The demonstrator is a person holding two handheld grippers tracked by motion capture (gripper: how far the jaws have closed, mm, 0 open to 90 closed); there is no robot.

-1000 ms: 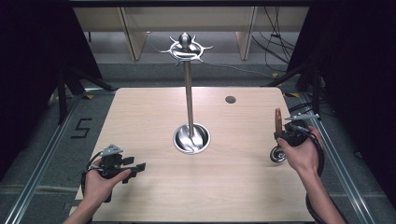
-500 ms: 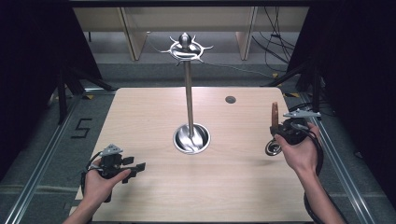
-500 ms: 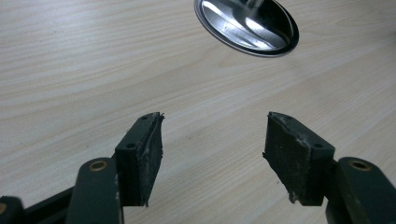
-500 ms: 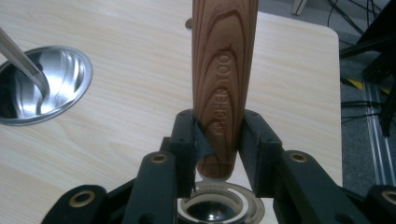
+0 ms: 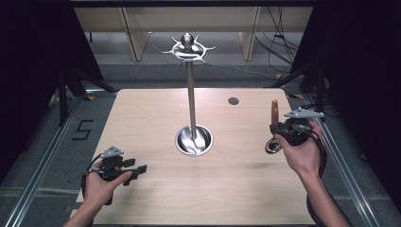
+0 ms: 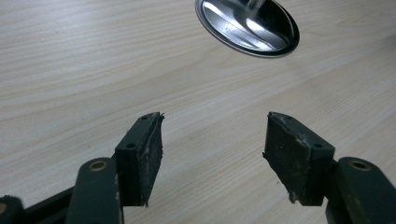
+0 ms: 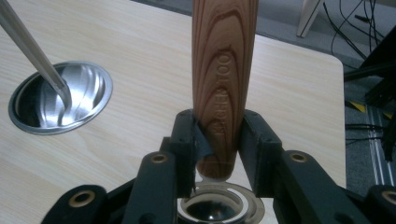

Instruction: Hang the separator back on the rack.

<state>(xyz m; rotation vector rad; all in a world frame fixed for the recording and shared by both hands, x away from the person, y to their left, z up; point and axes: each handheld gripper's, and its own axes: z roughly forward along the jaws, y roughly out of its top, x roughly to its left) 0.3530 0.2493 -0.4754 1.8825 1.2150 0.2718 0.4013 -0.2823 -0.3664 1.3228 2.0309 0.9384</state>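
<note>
At the desk's [image 5: 236, 179] right edge, a ladle [image 7: 224, 84] is clamped upright in the right tongs [image 5: 280, 128].
Its wooden handle is gripped between the pads, bowl hanging below. The left tongs [image 6: 212, 154] are held released, empty, near the stand [image 5: 191, 94].

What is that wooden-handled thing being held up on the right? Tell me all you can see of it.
The utensil has a rounded, reddish-brown wooden handle with striped grain and lettering pressed into it, and a shiny metal end hanging below. It stands upright above the table's right side, with the right hand-held gripper clamped on the handle's lower part.
</note>
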